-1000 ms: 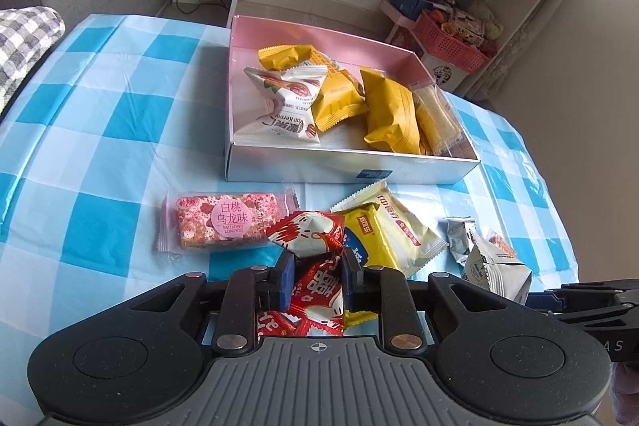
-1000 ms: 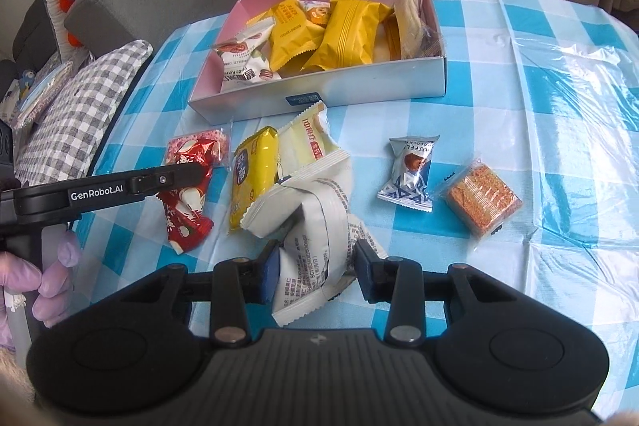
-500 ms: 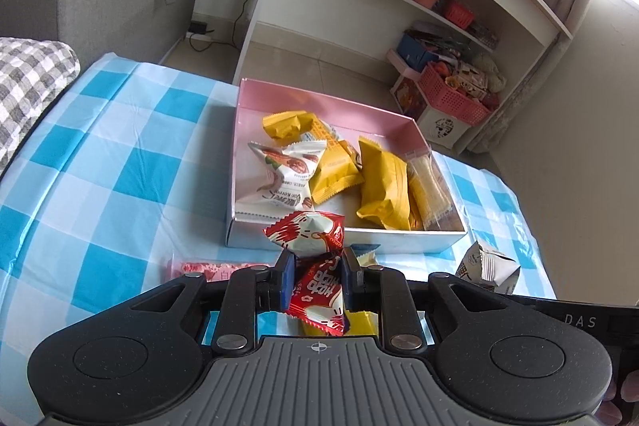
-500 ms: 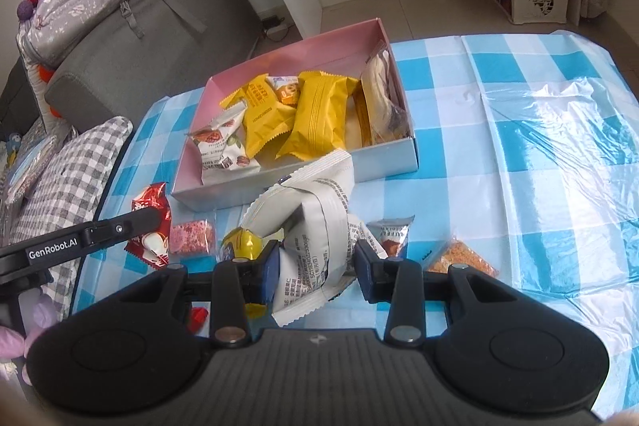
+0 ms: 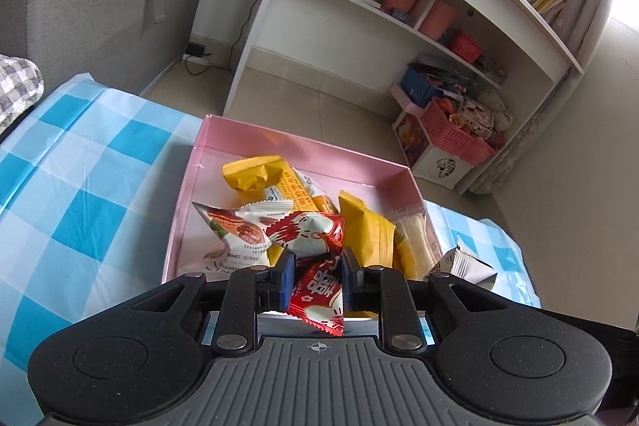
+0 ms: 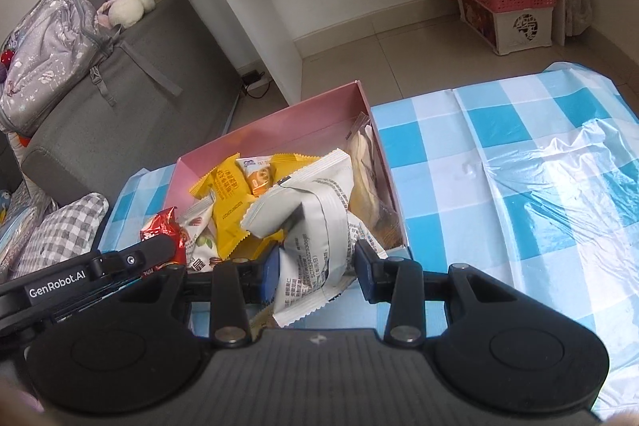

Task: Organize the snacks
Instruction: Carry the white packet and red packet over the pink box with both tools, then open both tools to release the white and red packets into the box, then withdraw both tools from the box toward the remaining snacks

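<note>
Left gripper [image 5: 315,276] jaws clamp the red packet [image 5: 319,300]; right gripper [image 6: 315,270] jaws pinch the white packet [image 6: 315,230]. Both have just lifted off the counter [image 6: 499,162] and now hang over the near edge of the pink box [image 5: 303,146]. Drop-off looks next. Each packet's long axis runs near-to-far, pointing into the box.
</note>
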The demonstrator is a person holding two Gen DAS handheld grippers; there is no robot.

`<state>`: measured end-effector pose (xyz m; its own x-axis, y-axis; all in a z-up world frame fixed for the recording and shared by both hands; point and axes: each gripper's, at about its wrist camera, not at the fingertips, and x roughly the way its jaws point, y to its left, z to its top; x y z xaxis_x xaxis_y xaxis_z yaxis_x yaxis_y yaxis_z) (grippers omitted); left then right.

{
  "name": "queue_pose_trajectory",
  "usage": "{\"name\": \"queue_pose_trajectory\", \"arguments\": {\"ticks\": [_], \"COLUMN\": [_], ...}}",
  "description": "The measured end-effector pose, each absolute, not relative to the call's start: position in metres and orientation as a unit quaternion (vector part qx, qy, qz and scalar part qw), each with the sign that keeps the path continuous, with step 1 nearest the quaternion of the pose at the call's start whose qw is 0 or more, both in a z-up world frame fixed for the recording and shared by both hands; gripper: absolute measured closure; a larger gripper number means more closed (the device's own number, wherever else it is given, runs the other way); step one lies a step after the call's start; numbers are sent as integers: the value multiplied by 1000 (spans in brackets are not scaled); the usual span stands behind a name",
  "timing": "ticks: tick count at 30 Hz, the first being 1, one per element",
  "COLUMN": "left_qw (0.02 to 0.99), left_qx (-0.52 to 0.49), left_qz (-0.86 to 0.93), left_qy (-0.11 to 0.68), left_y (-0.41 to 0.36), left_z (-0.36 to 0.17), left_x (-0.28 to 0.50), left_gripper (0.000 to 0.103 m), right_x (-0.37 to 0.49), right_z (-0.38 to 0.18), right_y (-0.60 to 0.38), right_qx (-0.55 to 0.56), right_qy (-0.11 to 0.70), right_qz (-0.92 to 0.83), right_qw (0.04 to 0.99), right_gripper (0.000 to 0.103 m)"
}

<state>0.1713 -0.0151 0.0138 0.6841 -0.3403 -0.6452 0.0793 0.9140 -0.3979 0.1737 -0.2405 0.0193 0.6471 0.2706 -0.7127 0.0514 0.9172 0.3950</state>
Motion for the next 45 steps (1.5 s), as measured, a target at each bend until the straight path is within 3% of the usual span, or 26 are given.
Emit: {"name": "queue_pose_trajectory", "arguments": {"ticks": [11, 13, 14, 16, 18, 24, 34, 45], "left_qw": [906, 908, 908, 904, 907, 912, 912, 902], "left_qx": [-181, -177, -176, -177, -168, -138, -64, -25], "left_qz": [-94, -93, -89, -88, -83, -101, -104, -101], "left_qy": [371, 368, 371, 379, 376, 374, 391, 420], "left_y": [-18, -18, -18, -18, -20, -26, -32, -12], "left_z": [-4, -6, -7, -9, -7, 1, 4, 6], "left_x": [187, 188, 189, 190, 187, 179, 153, 119], "left_gripper": [82, 80, 79, 69, 50, 36, 19, 9], "right_x": [181, 180, 180, 179, 178, 178, 164, 141], "right_z": [14, 16, 17, 21, 24, 27, 37, 46], "right_y": [-233, -231, -231, -232, -234, -235, -241, -241], "right_qx": [195, 192, 190, 193, 197, 191, 171, 122], "right_qy": [393, 385, 378, 368, 365, 372, 385, 402], "right_qz": [42, 40, 36, 35, 37, 34, 25, 24], "right_qw": [898, 902, 905, 909, 909, 908, 907, 907], "right_gripper": [65, 61, 52, 34, 34, 31, 16, 9]}}
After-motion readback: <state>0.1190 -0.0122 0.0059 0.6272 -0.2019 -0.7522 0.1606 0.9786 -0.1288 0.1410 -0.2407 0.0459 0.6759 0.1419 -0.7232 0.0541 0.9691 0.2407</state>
